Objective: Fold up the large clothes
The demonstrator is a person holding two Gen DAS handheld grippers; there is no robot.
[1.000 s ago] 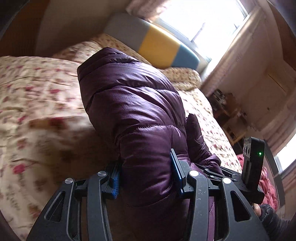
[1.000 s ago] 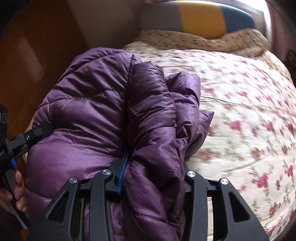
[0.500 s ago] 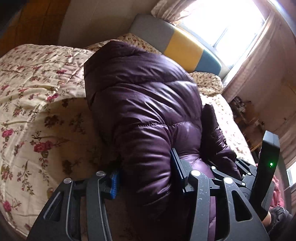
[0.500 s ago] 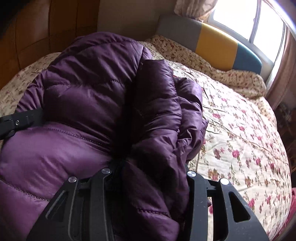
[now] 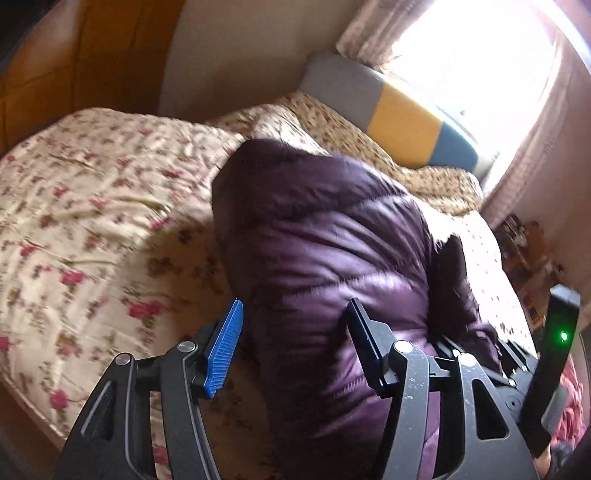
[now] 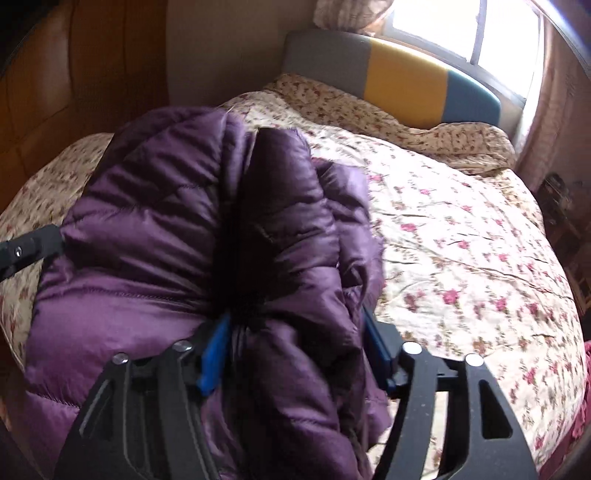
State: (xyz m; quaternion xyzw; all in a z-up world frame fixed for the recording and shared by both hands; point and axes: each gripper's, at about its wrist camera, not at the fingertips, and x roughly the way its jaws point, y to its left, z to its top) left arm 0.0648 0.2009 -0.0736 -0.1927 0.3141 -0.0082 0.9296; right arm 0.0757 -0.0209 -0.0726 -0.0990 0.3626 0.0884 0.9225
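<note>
Across the room, bed: a floral quilt (image 6: 461,236) covers the bed from edge to edge; a padded headboard (image 6: 399,77) in grey, yellow and blue stands below a bright window (image 6: 461,29).
Jacket: the purple puffer jacket (image 6: 177,229) lies bunched on the quilt near the bed's front edge, folded over itself with a dark crease down its middle.
Left gripper: the left gripper (image 5: 293,347) has just been opening; its blue pad (image 5: 225,347) stands clear of the fabric, the other finger rests against the jacket's side, so nothing is clamped.
Right gripper: the right gripper (image 6: 295,354) has just been opening too; a thick fold of jacket sits between its fingers, and whether the pads press on it cannot be told.
</note>
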